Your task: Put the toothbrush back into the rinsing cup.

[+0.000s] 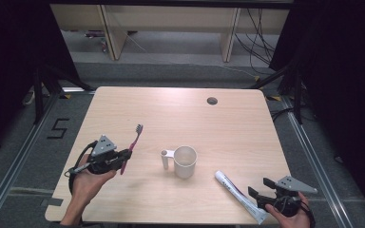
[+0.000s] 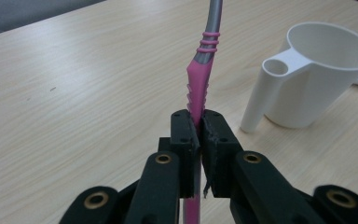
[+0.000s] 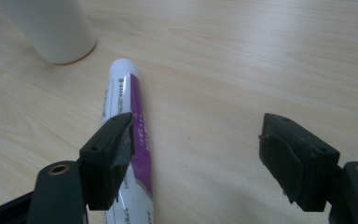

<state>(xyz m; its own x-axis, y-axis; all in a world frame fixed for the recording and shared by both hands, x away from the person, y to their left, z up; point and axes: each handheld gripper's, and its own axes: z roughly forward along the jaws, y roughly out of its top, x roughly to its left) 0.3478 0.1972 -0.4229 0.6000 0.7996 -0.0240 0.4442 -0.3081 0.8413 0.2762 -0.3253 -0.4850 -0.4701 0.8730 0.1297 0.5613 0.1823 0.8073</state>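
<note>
Pink and grey, the toothbrush (image 1: 132, 146) is clamped by its lower handle between the jaws of the left gripper (image 1: 123, 159), which a hand (image 1: 89, 183) holds above the near-left part of the pale wooden table (image 1: 171, 114). In the high view the brush slants up and away from the gripper, its dark bristle head at the far end. In the left gripper view the two black jaws stand pressed together on the pink ribbed grip (image 2: 197, 95), and the grey neck of the brush runs out of the top of the picture.

A white cup (image 1: 185, 161) stands upright near the middle of the table, its hollow tube-shaped handle turned toward the left gripper. In the left gripper view the cup (image 2: 317, 74) sits to the right of the brush, apart from it.

A white tube of toothpaste (image 1: 240, 197) with a purple stripe lies flat on the table to the right of the cup, one end near the cup's base and the other toward the near edge. The right gripper (image 1: 259, 190) is held at the near-right corner with its jaws wide apart and nothing between them. In the right gripper view the tube (image 3: 130, 116) lies under one jaw, not in the gap; whether the jaw touches it cannot be told.
</note>
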